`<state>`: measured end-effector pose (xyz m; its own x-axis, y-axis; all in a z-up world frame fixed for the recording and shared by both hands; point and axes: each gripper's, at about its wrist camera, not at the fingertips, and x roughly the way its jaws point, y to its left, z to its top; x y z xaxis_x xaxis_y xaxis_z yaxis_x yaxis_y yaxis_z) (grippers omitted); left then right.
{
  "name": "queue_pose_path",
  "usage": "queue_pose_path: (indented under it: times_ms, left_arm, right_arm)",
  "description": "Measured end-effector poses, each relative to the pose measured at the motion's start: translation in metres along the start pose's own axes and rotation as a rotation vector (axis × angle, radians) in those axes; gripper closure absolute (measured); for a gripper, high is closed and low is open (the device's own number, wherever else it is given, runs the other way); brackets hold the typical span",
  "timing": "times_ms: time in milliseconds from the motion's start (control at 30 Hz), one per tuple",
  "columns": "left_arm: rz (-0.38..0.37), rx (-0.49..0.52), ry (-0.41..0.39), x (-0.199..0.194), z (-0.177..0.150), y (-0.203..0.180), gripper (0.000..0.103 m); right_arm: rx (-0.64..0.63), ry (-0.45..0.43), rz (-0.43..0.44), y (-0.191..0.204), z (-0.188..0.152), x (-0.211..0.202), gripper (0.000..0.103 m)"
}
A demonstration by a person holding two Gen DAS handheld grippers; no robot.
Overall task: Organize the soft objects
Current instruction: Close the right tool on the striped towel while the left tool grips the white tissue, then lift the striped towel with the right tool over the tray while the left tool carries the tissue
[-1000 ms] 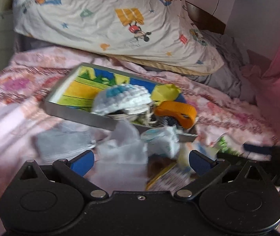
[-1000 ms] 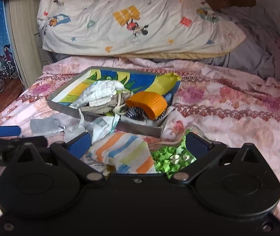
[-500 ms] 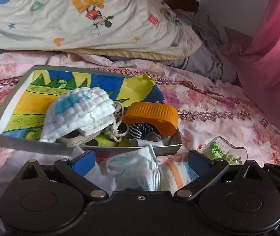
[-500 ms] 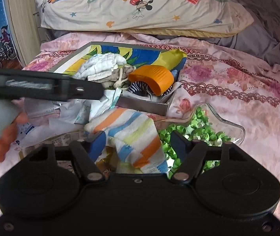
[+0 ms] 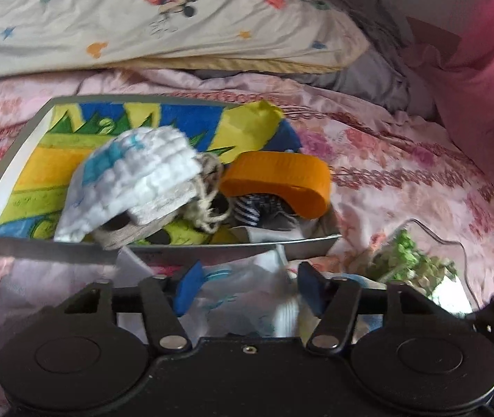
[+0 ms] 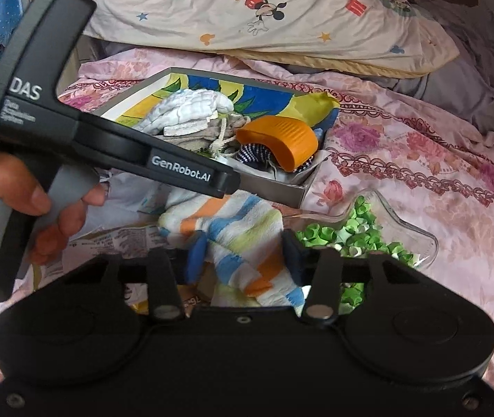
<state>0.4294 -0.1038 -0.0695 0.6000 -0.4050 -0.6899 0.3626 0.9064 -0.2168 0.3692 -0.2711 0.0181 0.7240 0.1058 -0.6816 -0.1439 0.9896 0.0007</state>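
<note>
Closing right gripper (image 6: pixel 243 255) around striped sock (image 6: pixel 236 239), left gripper (image 5: pixel 247 288) closing around white wrapper (image 5: pixel 243 292)

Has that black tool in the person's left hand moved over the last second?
Yes. In the right wrist view the left gripper now reaches across the grey box, over the striped sock; before, it sat at the picture's left edge.

Motion-blurred throughout in left wrist view. White packet (image 5: pixel 247 299) half hidden behind left gripper (image 5: pixel 250 286), contact unclear. Striped sock (image 6: pixel 243 243) lower end hidden by right gripper (image 6: pixel 243 255) body. Pillow (image 5: pixel 163 17) cut off at top edge.
</note>
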Motion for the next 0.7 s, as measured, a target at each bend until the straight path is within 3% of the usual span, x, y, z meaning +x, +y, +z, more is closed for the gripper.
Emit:
queue_pose_path:
  times_ms: [200,500,567,700]
  left_arm:
    - [0.004,-0.034,0.017,0.0042,-0.0043,0.0061,0.049]
    - [0.028,-0.028,-0.006,0.0048,-0.0072,0.0058,0.066]
    - [0.026,-0.041,-0.016,0.0039,-0.0079,0.0087,0.073]
    - [0.017,-0.041,-0.028,0.0017,-0.0099,0.0103,0.077]
  right_arm:
    - [-0.02,0.013,-0.005,0.002,-0.0013,0.0008,0.087]
    - [-0.026,0.015,-0.009,0.0007,-0.002,0.0019,0.089]
    - [-0.028,0.016,-0.009,0.0005,-0.0025,0.0014,0.09]
    - [-0.029,0.015,-0.008,-0.0001,-0.0034,0.0018,0.095]
